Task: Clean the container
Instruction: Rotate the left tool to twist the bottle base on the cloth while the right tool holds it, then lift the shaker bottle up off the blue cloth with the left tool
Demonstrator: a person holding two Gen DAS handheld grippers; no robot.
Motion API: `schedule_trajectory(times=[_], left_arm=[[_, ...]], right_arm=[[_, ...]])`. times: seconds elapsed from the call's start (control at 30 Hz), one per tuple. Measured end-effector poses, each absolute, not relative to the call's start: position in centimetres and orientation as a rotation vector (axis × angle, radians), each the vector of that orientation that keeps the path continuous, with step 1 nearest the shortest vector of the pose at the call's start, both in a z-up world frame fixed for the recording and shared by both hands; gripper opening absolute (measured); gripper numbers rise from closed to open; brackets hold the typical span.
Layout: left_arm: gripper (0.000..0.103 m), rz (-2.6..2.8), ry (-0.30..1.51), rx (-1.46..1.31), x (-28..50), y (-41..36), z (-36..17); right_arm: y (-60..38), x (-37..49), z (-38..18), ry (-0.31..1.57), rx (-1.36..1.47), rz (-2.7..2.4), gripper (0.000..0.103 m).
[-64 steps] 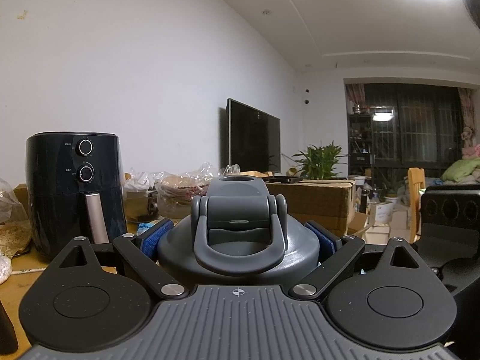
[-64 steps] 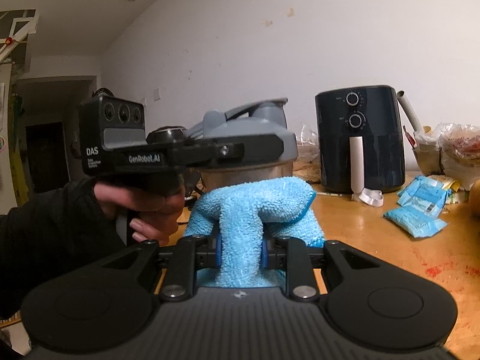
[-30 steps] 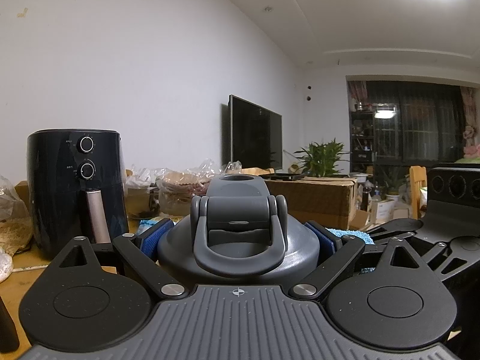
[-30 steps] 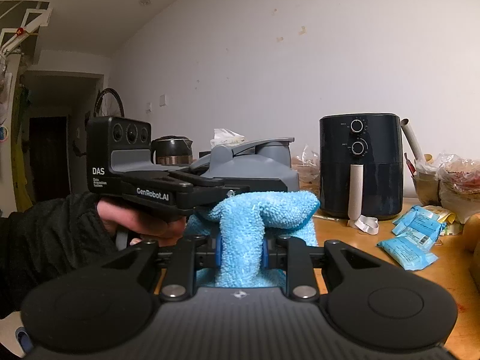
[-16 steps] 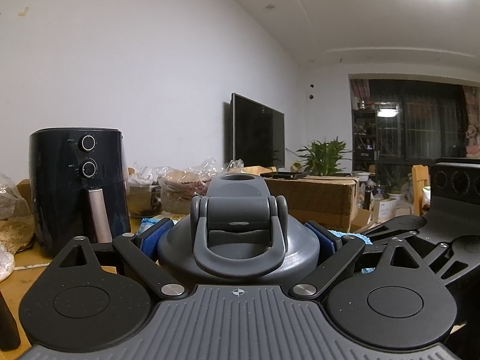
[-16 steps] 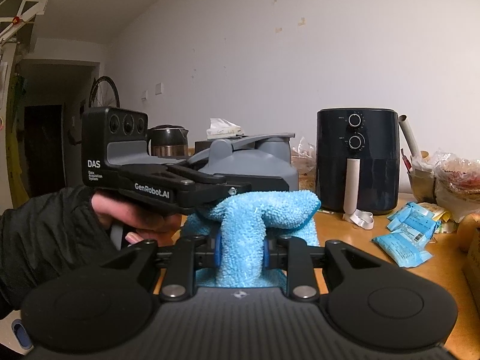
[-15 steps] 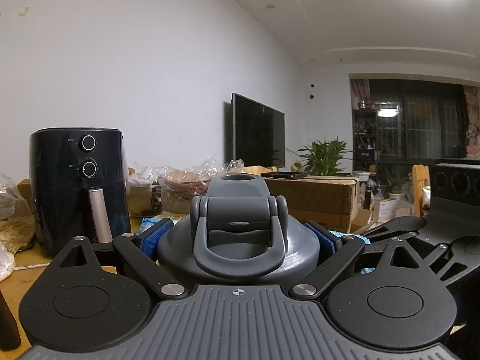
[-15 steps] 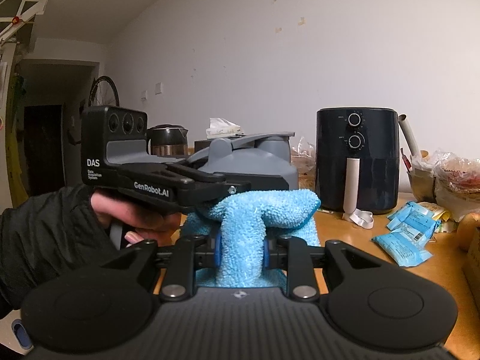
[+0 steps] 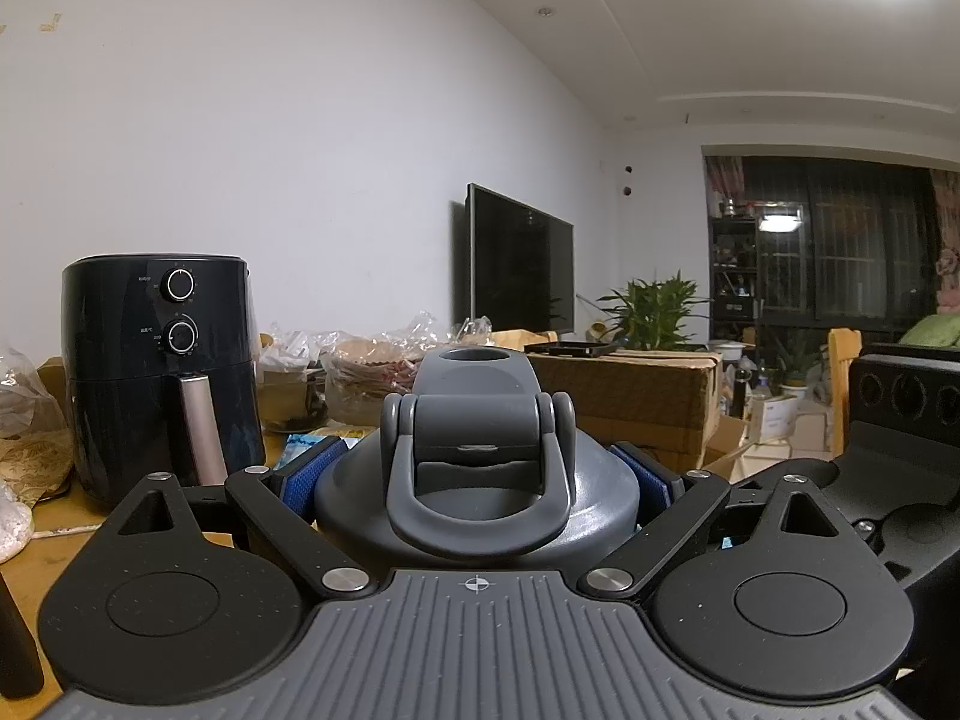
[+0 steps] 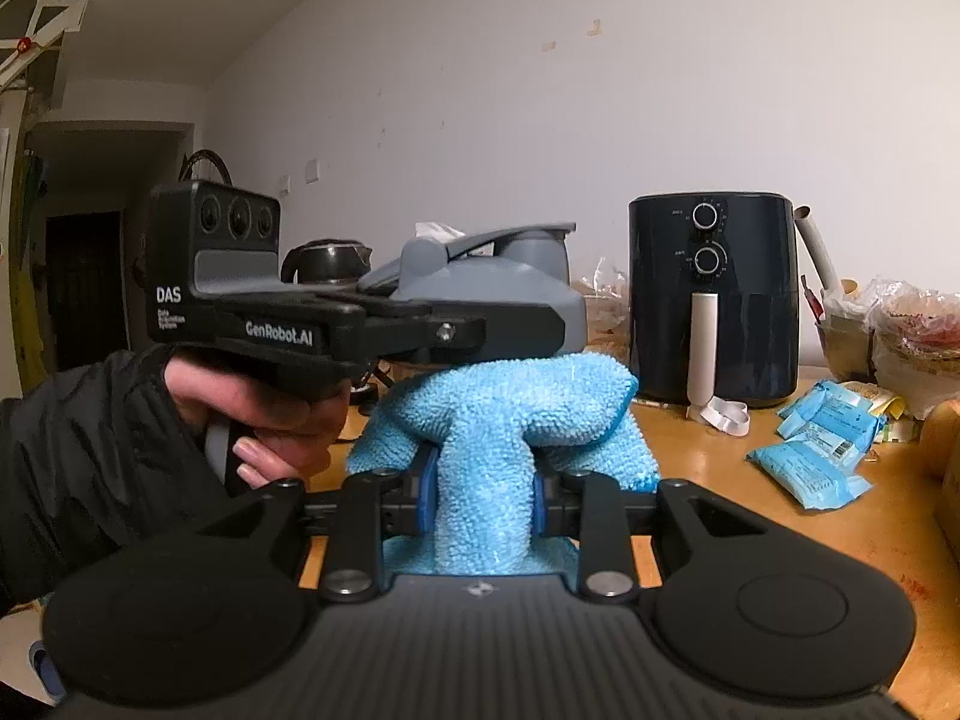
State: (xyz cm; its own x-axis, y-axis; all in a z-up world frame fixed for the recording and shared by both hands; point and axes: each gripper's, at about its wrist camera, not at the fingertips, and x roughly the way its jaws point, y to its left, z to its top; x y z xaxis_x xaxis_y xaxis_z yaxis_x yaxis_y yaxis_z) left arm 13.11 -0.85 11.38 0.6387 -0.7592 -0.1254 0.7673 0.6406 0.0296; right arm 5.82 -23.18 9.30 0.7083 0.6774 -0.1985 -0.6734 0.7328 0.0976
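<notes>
At the centre of the bench, raised clear of it: container, grey domed lid with folded carry loop and open spout at top; a band of metal body shows under the lid in the right wrist view. Contents hidden; cannot tell whether it holds anything.

Left gripper: jaws spread wide, blue pads pressed on either side of the lid's rim, the person's hand on its grip.

Right gripper: jaws nearly together, pinching a fold of the blue cloth; the cloth's upper bulge touches the container's underside.

Risks, judged:
- Container slips or twists in the left gripper if the cloth pushes hard, since the pads catch only the sloping lid rim.
- Cloth pulls out of the narrow pinch if it drags on the metal.
- Any liquid inside could spill through the open spout if the container tips.

Further out: black air fryer at the far right against the wall, drawer shut, contents unseen; blue packets lying right of it; clear bags of dry goods beyond; cardboard box closed, a black tray on top.
</notes>
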Motion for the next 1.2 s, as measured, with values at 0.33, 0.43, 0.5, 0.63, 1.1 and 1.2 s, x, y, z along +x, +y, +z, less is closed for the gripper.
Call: schedule_trajectory(times=[0.33,0.43,0.5,0.63,1.1,1.2], left_arm=[[0.094,-0.872,0.102,0.080,13.3,-0.8,11.3],[0.094,-0.870,0.102,0.080,13.3,-0.8,11.3],[0.094,-0.870,0.102,0.080,13.2,-0.8,11.3],[0.094,-0.870,0.101,0.078,13.2,-0.9,11.3],[0.094,-0.867,0.100,0.076,13.0,-0.8,11.4],[0.094,-0.864,0.100,0.077,12.9,-0.8,11.5]], right_arm=[[-23.0,6.6,7.3,0.304,0.009,0.763,0.026],[-22.8,6.8,6.6,0.329,0.001,0.766,0.025],[-22.7,7.0,6.2,0.347,-0.006,0.767,0.025],[-22.5,7.3,5.5,0.383,-0.009,0.771,0.025],[-21.9,8.0,3.4,0.471,-0.023,0.765,0.026],[-21.9,8.0,3.4,0.475,-0.016,0.764,0.027]])
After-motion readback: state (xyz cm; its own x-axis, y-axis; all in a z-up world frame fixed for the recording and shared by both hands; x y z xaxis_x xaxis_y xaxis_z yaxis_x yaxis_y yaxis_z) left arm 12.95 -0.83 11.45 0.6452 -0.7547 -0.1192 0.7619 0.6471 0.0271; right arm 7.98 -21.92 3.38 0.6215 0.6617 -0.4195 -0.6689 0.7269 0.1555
